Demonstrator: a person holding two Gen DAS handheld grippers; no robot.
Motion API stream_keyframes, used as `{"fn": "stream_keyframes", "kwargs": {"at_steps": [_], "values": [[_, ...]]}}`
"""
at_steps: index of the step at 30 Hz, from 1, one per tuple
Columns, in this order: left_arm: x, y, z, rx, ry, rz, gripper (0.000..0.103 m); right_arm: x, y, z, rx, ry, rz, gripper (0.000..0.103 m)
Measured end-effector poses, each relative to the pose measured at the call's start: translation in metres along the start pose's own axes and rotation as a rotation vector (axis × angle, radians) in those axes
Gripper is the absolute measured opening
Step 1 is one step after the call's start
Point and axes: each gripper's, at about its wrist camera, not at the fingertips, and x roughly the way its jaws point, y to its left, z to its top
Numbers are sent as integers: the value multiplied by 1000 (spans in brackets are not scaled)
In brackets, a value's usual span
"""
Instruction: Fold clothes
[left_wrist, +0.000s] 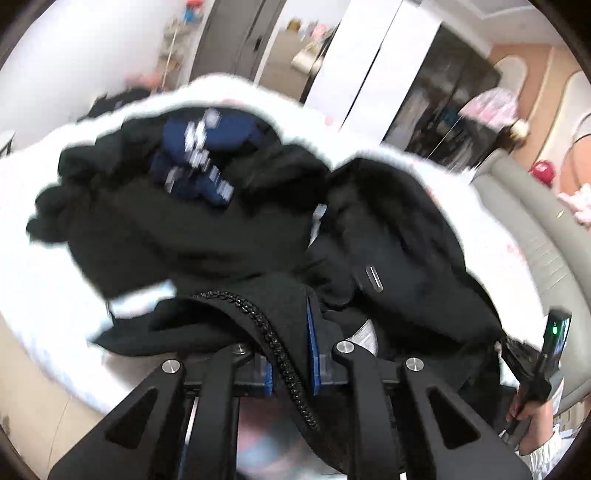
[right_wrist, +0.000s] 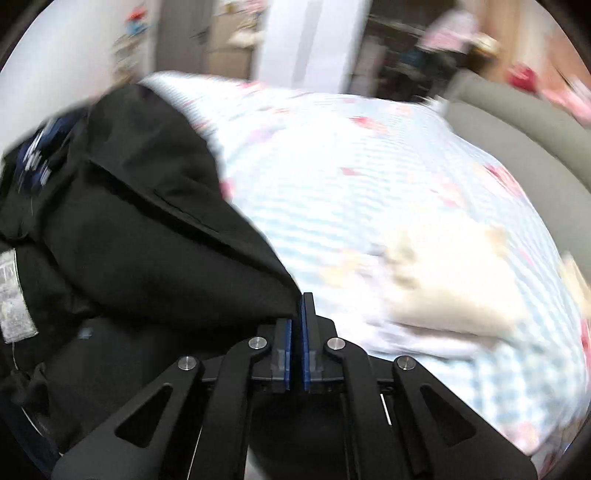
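Note:
A black zip-up jacket (left_wrist: 229, 236) lies crumpled on the bed, with its zipper edge (left_wrist: 273, 332) running between my left gripper's (left_wrist: 291, 332) blue pads. That gripper is shut on this edge. In the right wrist view the same jacket (right_wrist: 147, 240) fills the left side, showing a white care label (right_wrist: 13, 295). My right gripper (right_wrist: 297, 310) is shut, and a corner of the black cloth is pinched at its tips. A dark blue garment with white lettering (left_wrist: 207, 147) sits on top of the black pile.
The bed cover (right_wrist: 369, 177) is light blue checked with pink prints. A cream cloth (right_wrist: 443, 295) lies on it to the right. A grey padded bed edge (left_wrist: 535, 251) curves along the right. A hand (left_wrist: 532, 410) holds the other gripper's body at lower right.

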Motion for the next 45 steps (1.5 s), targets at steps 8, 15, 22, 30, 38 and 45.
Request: {"fn": "stream_keyframes", "kwargs": {"at_steps": [8,15,22,30,38,45], "values": [[3,27,-22,-46,88,133,14,-30,-75,-78,172,90,-68,2],[-4,24,-18,-27,171,120,20,-79,-75,-81,214,-11,75,17],[-62,-10,-6,8,-64,204,39,-60,2,-55,-32,-31,134,58],[-4,-25,-34,78,187,4,48,-2,87,-48,-110,86,416,61],[60,-56,-79,170,375,16,48,62,139,-86,-251,235,312,34],[64,-48,-85,157,436,-147,55,35,69,-133,-99,295,314,22]]}}
